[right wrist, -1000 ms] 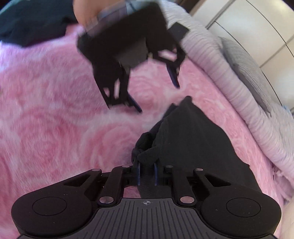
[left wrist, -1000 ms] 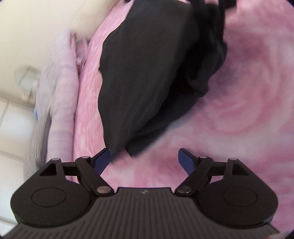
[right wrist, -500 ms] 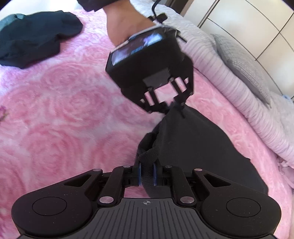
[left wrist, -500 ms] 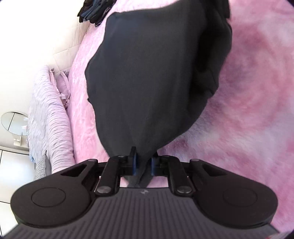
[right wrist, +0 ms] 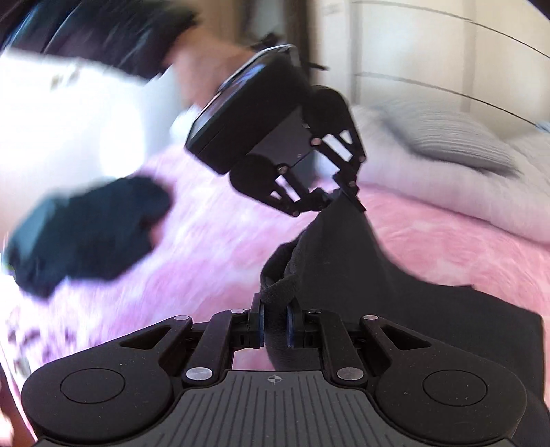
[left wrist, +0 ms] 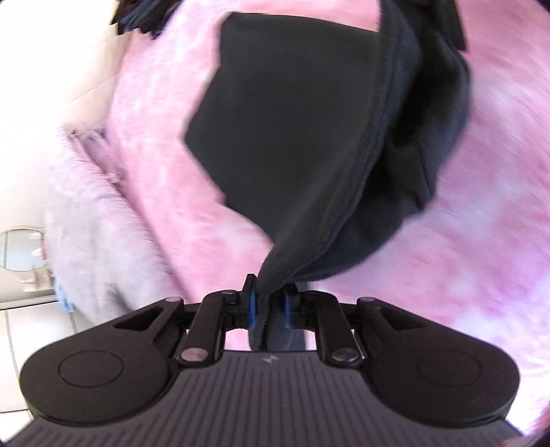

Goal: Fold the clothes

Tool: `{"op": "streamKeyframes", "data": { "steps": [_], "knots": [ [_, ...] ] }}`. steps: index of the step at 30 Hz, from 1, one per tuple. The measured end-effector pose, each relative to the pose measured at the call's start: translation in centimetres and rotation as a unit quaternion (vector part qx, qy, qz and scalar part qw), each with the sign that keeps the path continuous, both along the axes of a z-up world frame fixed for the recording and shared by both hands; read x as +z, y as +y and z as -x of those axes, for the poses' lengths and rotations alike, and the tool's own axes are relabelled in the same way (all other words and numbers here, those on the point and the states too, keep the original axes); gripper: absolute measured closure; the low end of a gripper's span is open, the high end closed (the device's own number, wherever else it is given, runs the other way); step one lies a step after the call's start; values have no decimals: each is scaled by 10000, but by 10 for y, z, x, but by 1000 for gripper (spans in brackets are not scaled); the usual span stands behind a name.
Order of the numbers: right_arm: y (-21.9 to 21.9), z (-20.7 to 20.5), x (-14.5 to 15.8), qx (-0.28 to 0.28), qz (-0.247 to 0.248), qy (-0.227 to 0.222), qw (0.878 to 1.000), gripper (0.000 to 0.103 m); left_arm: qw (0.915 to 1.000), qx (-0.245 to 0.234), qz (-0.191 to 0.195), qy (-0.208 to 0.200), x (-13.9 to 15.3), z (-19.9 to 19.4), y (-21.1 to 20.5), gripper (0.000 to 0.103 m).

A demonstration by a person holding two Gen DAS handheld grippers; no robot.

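Observation:
A black garment (left wrist: 302, 137) hangs lifted over the pink rose-patterned bedspread (left wrist: 481, 240). My left gripper (left wrist: 270, 302) pinches one of its corners. Its jaws are opening a little, but the cloth is still pressed between the blue pads (left wrist: 253, 309). My right gripper (right wrist: 275, 319) is shut on a banded edge of the same black garment (right wrist: 343, 254). The right wrist view also shows the left gripper (right wrist: 338, 199) from outside, gripping the cloth's top point, with a person's hand (right wrist: 206, 65) behind it. The lower part of the garment drapes down to the bedspread (right wrist: 447, 233).
A dark crumpled garment (right wrist: 89, 233) lies on the bedspread to the left. Another dark heap (left wrist: 137, 17) sits at the bed's far end. Lilac striped pillows (right wrist: 447, 144) line the bed's side by pale cupboard doors (right wrist: 429, 51). A round mirror (left wrist: 20, 247) stands beyond the pillows (left wrist: 89, 213).
The left gripper went from wide open to closed on the garment's corner. Both grippers then rose and rolled, lifting the black cloth off the bedspread.

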State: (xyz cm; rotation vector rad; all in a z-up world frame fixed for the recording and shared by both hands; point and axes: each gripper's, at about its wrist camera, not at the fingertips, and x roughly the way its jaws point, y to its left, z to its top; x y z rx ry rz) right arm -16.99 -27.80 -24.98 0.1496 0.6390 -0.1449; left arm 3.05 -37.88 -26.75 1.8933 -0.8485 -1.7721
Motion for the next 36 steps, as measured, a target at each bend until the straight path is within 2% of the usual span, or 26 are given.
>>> {"op": "streamKeyframes", "data": {
  "steps": [3,7,10,13,16,19,22,24,26,28,30,33,34,36],
  "knots": [
    [-54,39,15,-567,-353,-396,9970,92,9999,-116,-54,-42,8,53,-57,89],
    [-128,99,12,-1417,-802,-550,9851,92,9995,-213,-248,20,-17,128,-131,88],
    [-181,147,-12,-2114,-1354,-506,9666,92,9988,-160,-457,92,-47,184,-178,88],
    [-229,188,-52,-2736,-2105,-443,9375,92,9974,60,-702,171,-80,223,-210,88],
    [-263,213,-88,-3038,-2701,-342,9130,92,9953,182,-945,57,-105,239,-215,88],
    [-284,227,-103,-3233,-2938,-314,8990,92,9949,255,-971,106,-104,242,-219,88],
    [-291,238,-101,-3212,-3032,-359,8964,92,9931,430,-1051,278,-98,242,-226,84],
    [-290,238,-106,-3167,-3060,-202,8976,91,9901,734,-1105,458,-97,241,-231,74],
    [-288,244,-111,-3393,-3113,-56,8877,91,9857,1076,-1089,710,-94,240,-243,64],
    [-288,253,-116,-3656,-3173,52,8750,91,9791,1449,-1024,993,-87,236,-256,63],
    [-286,262,-113,-3858,-3095,127,8690,91,9690,1902,-885,1301,-77,226,-266,62],
    [-278,269,-101,-4067,-2684,361,8725,89,9532,2402,-707,1695,-58,208,-270,62],
    [-275,270,-94,-4107,-2517,382,8755,85,9463,2552,-696,1861,-52,202,-271,62],
    [-269,264,-82,-4021,-2245,261,8873,84,9262,2814,-869,2353,-40,194,-267,62]
  ]
}}
